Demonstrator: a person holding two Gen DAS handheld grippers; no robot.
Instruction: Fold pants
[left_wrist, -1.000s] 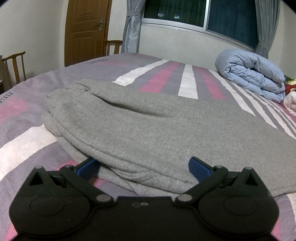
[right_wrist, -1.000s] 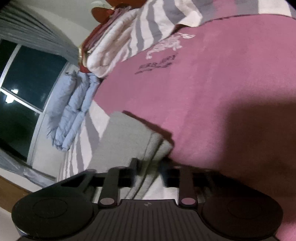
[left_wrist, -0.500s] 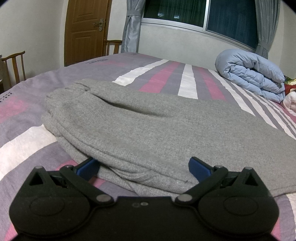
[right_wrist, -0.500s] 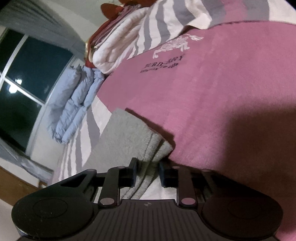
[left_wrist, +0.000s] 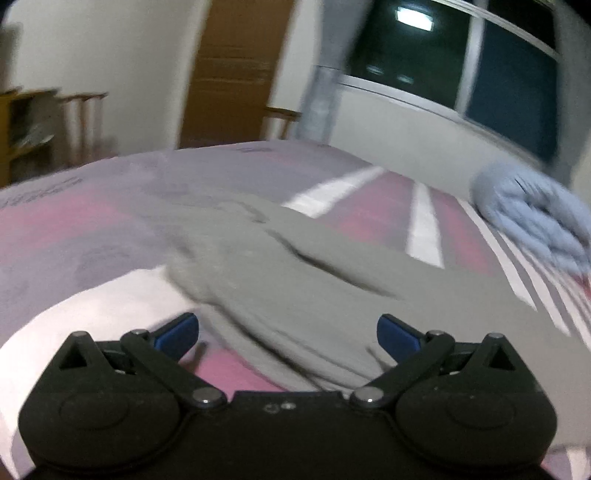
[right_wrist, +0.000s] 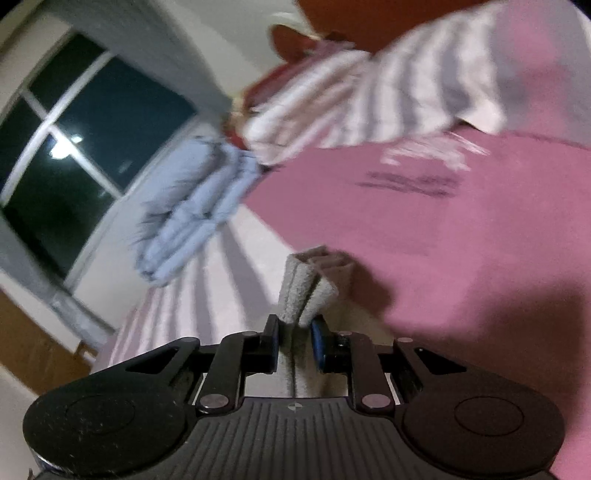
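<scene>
Both hands have shifted since a second ago: the right gripper (right_wrist: 294, 334) has come up off the bed (right_wrist: 443, 229), and the cuff end of the grey pants (right_wrist: 308, 291) now bunches up between its pads, which are still closing on the fabric. Earlier that end lay flat on the pink stripe. Left view is blurry from the move, and the pants (left_wrist: 295, 280) look pulled and rumpled across the middle of the bed now, with a fresh crease. The left gripper (left_wrist: 288, 334) has its blue fingers (left_wrist: 177, 334) spread wide, hovering over the near edge of the fabric, not pinching anything. A blue duvet (left_wrist: 532, 218) sits rolled at the far right edge.
</scene>
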